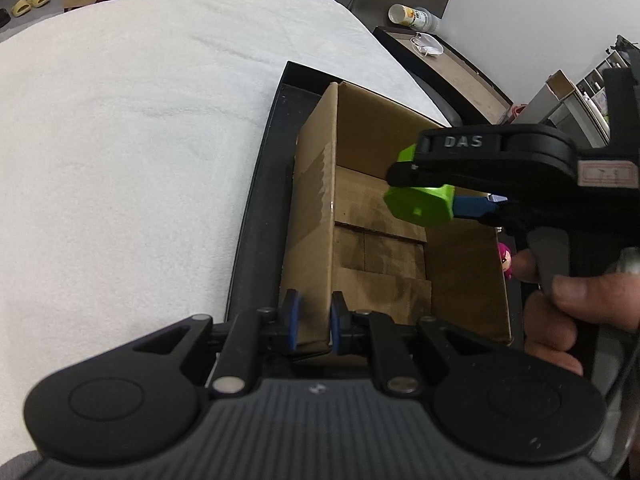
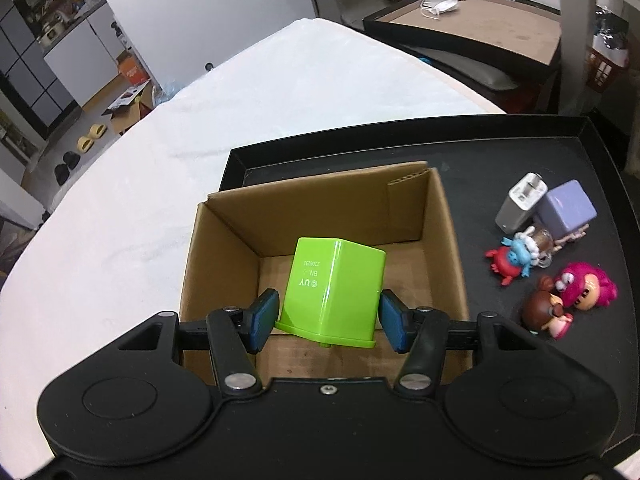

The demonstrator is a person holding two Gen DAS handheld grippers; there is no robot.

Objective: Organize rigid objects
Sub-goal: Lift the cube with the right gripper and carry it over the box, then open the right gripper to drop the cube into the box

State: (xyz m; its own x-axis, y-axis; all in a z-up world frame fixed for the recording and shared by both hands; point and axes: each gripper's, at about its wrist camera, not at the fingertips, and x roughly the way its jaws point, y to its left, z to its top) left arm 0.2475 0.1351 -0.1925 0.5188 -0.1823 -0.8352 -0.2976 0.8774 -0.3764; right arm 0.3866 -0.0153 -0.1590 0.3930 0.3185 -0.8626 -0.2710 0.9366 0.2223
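Note:
An open cardboard box (image 2: 404,216) stands in a black tray (image 2: 520,152) on a white cloth. My right gripper (image 2: 326,318) is shut on a green plastic block (image 2: 334,288) and holds it over the box's opening. In the left wrist view the green block (image 1: 420,204) hangs above the box (image 1: 380,184). My left gripper (image 1: 314,320) is shut on the box's near left wall (image 1: 316,216).
Beside the box in the tray lie a grey charger (image 2: 520,202), a lilac cube (image 2: 568,208), a red and blue crab toy (image 2: 510,260), a pink figure (image 2: 586,286) and a brown-haired figure (image 2: 546,312). A side table (image 2: 480,24) with a cup and mask stands behind.

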